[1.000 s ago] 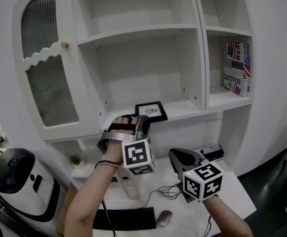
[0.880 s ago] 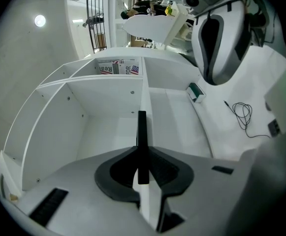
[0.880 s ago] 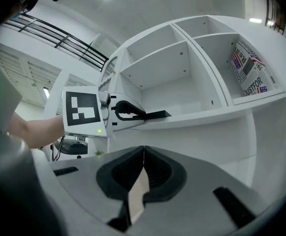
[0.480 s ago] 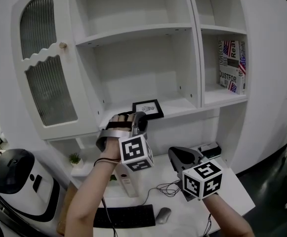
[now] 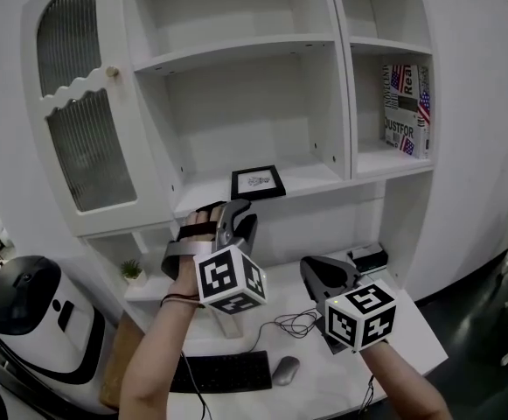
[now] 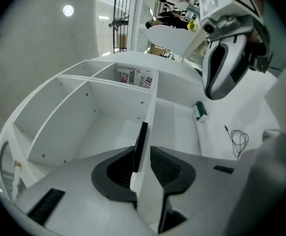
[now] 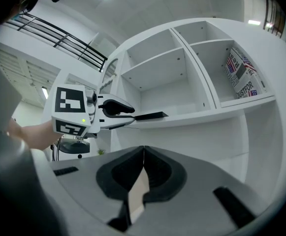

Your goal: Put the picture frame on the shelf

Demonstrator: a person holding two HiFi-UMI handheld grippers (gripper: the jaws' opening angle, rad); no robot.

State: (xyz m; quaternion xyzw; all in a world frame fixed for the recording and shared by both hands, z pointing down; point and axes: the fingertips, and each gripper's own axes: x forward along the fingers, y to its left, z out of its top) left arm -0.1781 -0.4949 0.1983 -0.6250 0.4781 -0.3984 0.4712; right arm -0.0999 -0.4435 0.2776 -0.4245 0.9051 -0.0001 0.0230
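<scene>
Currently you are holding the left gripper with jaws parted around the near edge of the picture frame, which is lying flat on the shelf, while the right gripper is hanging below the shelf with jaws closed on nothing; the frame is looking light, stiff and probably fragile, best taken by its rim.

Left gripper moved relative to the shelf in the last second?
Yes, slightly. Against the shelf edge, the left gripper has backed toward the person: its tips overlapped the picture frame before, now they sit at the frame's near edge, jaws open.
</scene>
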